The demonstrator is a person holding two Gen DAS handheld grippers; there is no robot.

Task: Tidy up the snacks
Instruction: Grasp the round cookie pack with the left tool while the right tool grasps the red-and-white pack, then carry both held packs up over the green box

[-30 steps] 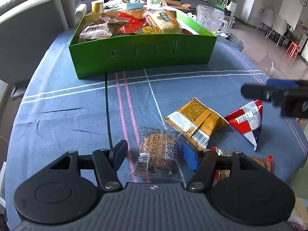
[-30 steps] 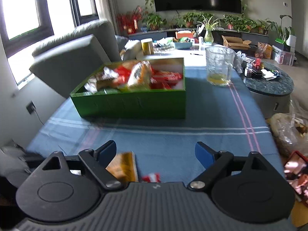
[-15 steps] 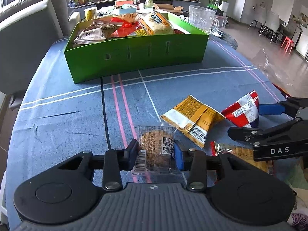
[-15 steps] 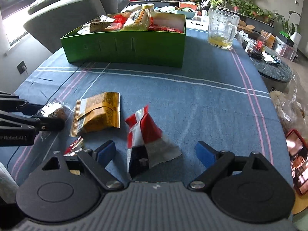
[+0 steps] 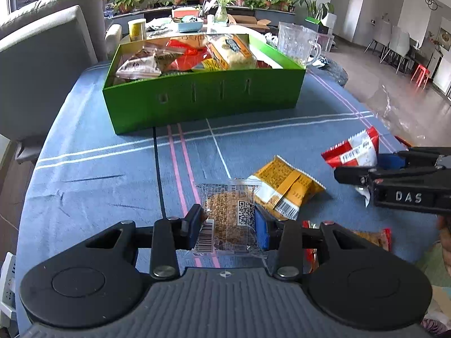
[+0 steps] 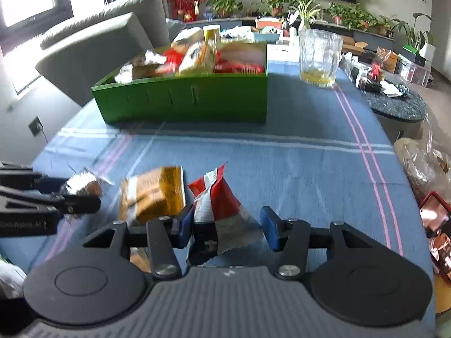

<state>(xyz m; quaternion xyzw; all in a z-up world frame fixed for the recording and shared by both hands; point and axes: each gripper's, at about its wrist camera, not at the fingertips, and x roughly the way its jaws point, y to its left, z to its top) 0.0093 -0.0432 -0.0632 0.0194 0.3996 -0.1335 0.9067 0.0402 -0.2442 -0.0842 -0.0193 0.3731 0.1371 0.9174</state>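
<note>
While the grey upholstered chair [image 5: 42, 64] stands off the table's left edge, the left gripper [image 5: 229, 226] has its blue pads pressed against both sides of a clear plastic packet holding a brown round cake [image 5: 229, 217], low over the blue striped tablecloth [image 5: 93, 169]. Beyond it, the open green cardboard box [image 5: 203, 95] sits heaped with assorted snack packets [image 5: 197, 53]. Just right of the cake packet lies a yellow-and-white foil snack pouch [image 5: 284, 188], touching its corner. Further right, the right gripper [image 6: 227, 225] has just been closing, with a red-and-white triangular foil snack bag [image 6: 217, 205] between its jaws; the left pad touches the bag, the right pad stands clear. A clear glass mug [image 6: 320, 56] stands beside the box's right end.
</note>
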